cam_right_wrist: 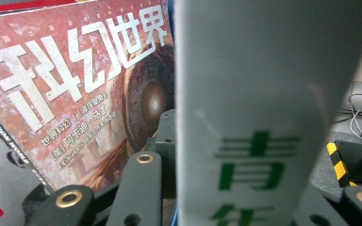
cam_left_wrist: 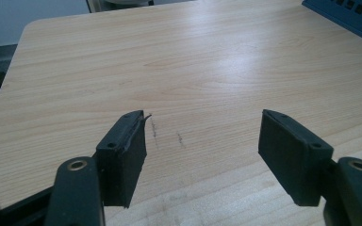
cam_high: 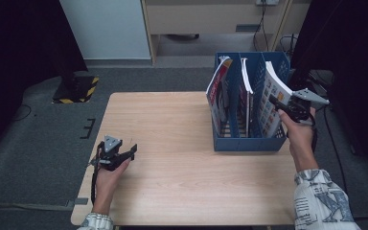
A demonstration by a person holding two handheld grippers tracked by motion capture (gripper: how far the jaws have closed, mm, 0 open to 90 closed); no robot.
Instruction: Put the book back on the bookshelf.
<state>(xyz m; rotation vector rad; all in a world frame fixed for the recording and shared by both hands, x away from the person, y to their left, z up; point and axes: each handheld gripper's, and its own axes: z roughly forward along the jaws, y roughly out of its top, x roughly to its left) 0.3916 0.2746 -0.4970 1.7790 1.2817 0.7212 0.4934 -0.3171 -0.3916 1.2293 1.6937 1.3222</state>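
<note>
A blue file holder (cam_high: 249, 143) with three compartments stands at the table's right side; its corner (cam_left_wrist: 349, 14) shows in the left gripper view. A red-covered magazine (cam_high: 218, 93) (cam_right_wrist: 75, 94) leans in the left compartment and a thin one (cam_high: 246, 81) stands in the middle. A white book (cam_high: 270, 96) (cam_right_wrist: 254, 117) with green characters tilts in the right compartment. My right gripper (cam_high: 275, 101) is shut on its upper edge, and one finger (cam_right_wrist: 141, 188) lies beside it. My left gripper (cam_high: 133, 149) (cam_left_wrist: 202, 127) rests low over the table's front left, open with nothing between its jaws.
The wooden table (cam_high: 172, 124) has bare room left of the holder. A yellow-and-black striped stand base (cam_high: 79, 88) (cam_right_wrist: 339, 160) sits on the grey floor beyond the table's far left corner. Cables (cam_high: 287, 43) trail behind the holder.
</note>
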